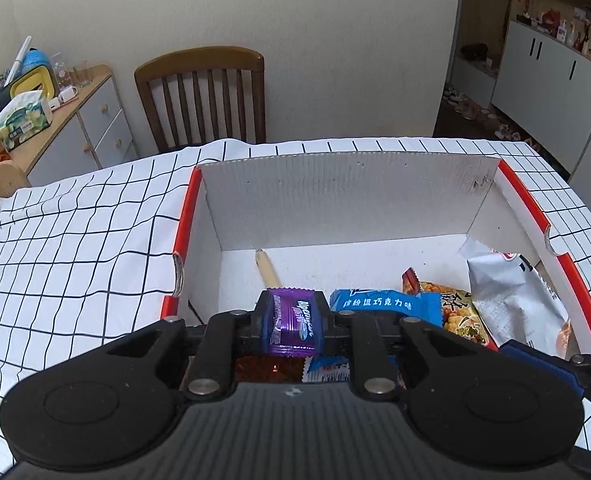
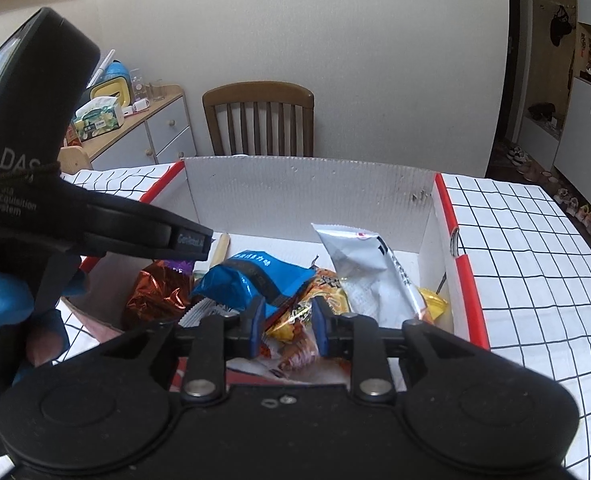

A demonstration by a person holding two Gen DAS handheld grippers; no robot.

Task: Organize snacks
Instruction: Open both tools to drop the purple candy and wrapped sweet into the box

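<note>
A: Status on the snack sort?

B: Mid-drop. Left hand-held gripper (image 1: 293,322) is clamped on a purple candy packet (image 1: 294,320), poised over the near-left part of the cardboard box (image 1: 347,196). Packet is upright between the pads, not yet in the box.

A: Right side?

B: Right hand-held gripper (image 2: 288,326) has its jaws slightly apart, nothing pinched. It hangs over the near end of the box, above an orange-yellow snack bag (image 2: 319,300). My read: it just let something go or is lining up a pick, can't say which.

A: What's already in the box?

B: Blue chocolate packet (image 2: 247,280) in the middle, silver bag (image 2: 367,268) against the box's right wall, a copper foil packet (image 2: 155,292) at the near-left, and a wooden stick (image 1: 269,270) toward the far wall. Box sits on the table (image 1: 75,240) with the checked cloth.

A: Pose?

B: Both tilted steeply down into the box, side by side, left one close to the box's left wall.

A: Next?

B: Left needs to open over the free floor space by the stick.
</note>
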